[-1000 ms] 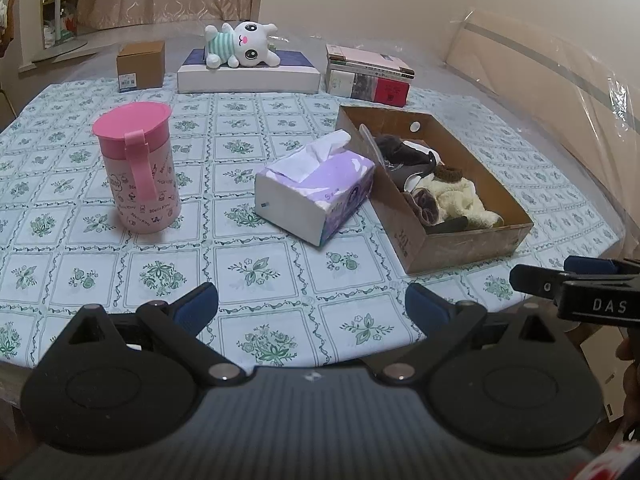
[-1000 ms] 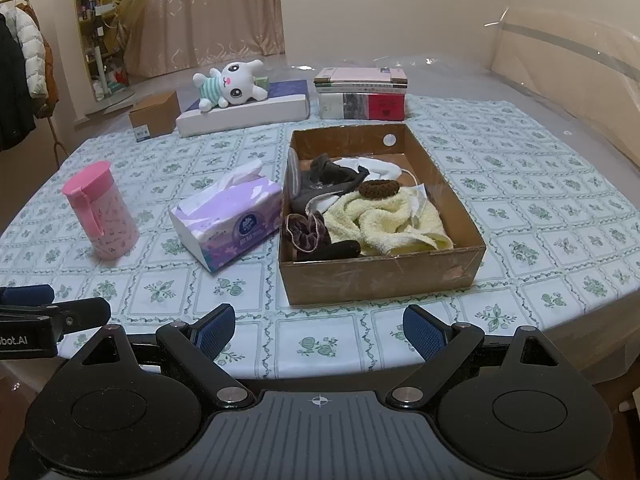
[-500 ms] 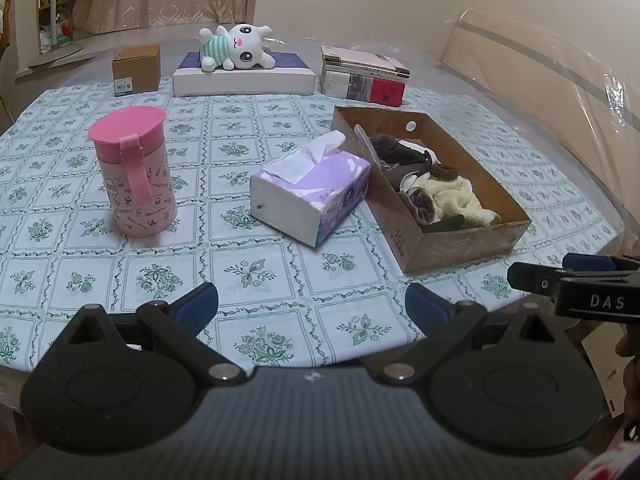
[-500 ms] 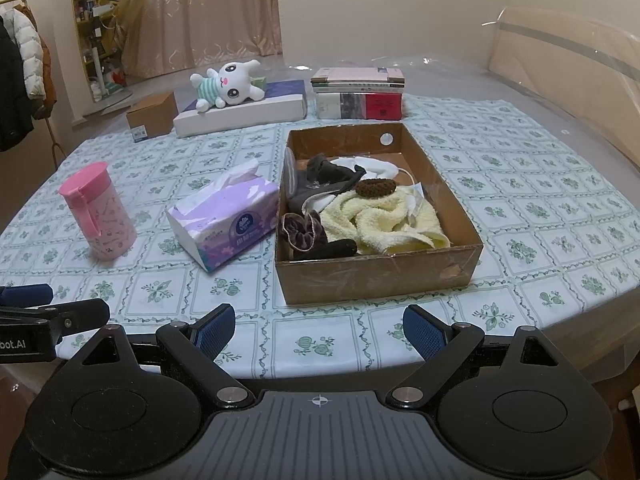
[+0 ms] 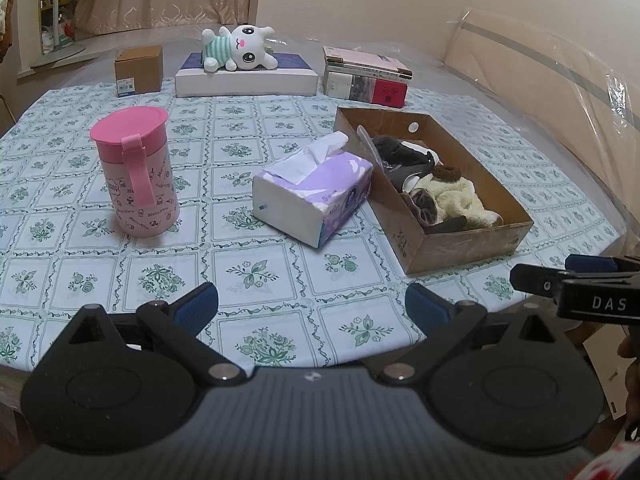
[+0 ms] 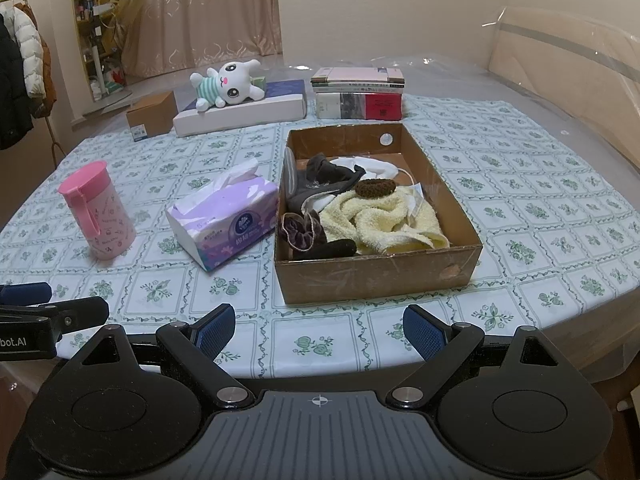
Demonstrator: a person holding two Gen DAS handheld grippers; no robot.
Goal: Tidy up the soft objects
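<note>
A brown cardboard box [image 6: 380,276] [image 5: 472,244] sits on the table and holds soft things: a yellow towel [image 6: 380,216] [image 5: 456,200], dark grey cloth [image 6: 324,176], a white mask [image 6: 376,166], a brown scrunchie [image 6: 375,188] and a purple scrunchie [image 6: 302,230]. A white plush bunny [image 6: 226,86] [image 5: 240,48] lies on a flat white box at the far side. My left gripper [image 5: 311,306] is open and empty over the table's near edge. My right gripper [image 6: 318,326] is open and empty just in front of the box.
A purple tissue pack [image 6: 226,220] [image 5: 316,196] lies left of the box. A pink lidded cup [image 6: 98,210] [image 5: 136,170] stands further left. A stack of books [image 6: 358,94], a flat white box [image 6: 244,110] and a small brown carton [image 6: 152,118] line the far edge.
Both grippers have drawn back slightly toward the near table edge; the objects look a little farther away. Both stay open. Nothing on the table has moved.
</note>
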